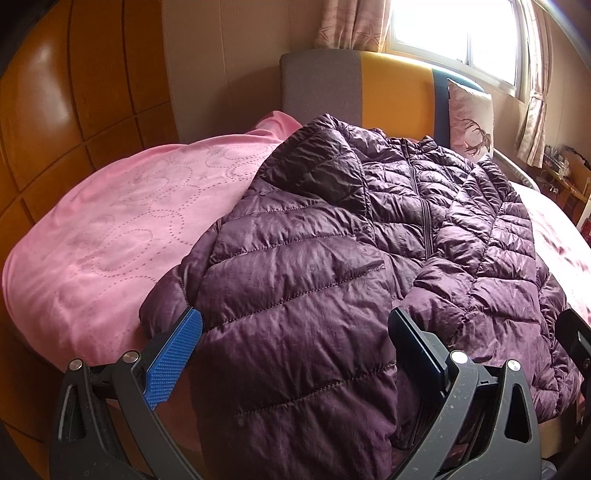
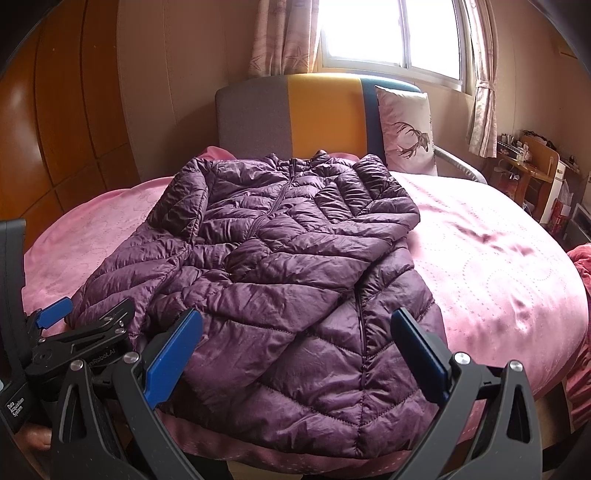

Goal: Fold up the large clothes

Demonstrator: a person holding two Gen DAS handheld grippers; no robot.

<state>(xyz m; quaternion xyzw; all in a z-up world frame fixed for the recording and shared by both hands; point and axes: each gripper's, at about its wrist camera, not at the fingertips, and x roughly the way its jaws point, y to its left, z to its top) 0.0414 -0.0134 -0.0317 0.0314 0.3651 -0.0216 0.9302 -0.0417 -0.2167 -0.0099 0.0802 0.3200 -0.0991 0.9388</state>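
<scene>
A purple quilted puffer jacket [image 1: 332, 229] lies front up on a pink bedspread [image 1: 110, 229], collar toward the headboard, zip closed. Both sleeves are folded in over the body. It also shows in the right wrist view [image 2: 280, 266], with its hem at the bed's near edge. My left gripper [image 1: 295, 325] is open, its blue-padded fingers astride the jacket's lower left hem, holding nothing. My right gripper [image 2: 295, 325] is open over the hem's middle, holding nothing. The left gripper [image 2: 55, 314] also shows at the left of the right wrist view, beside the jacket's left hem corner.
A grey, yellow and blue headboard [image 2: 317, 110] stands behind the jacket, with a deer-print pillow [image 2: 406, 136] leaning on it. A wooden wardrobe [image 1: 55, 110] is on the left. A cluttered wooden desk [image 2: 528, 166] is at the right. A window with curtains [image 2: 391, 33] is behind.
</scene>
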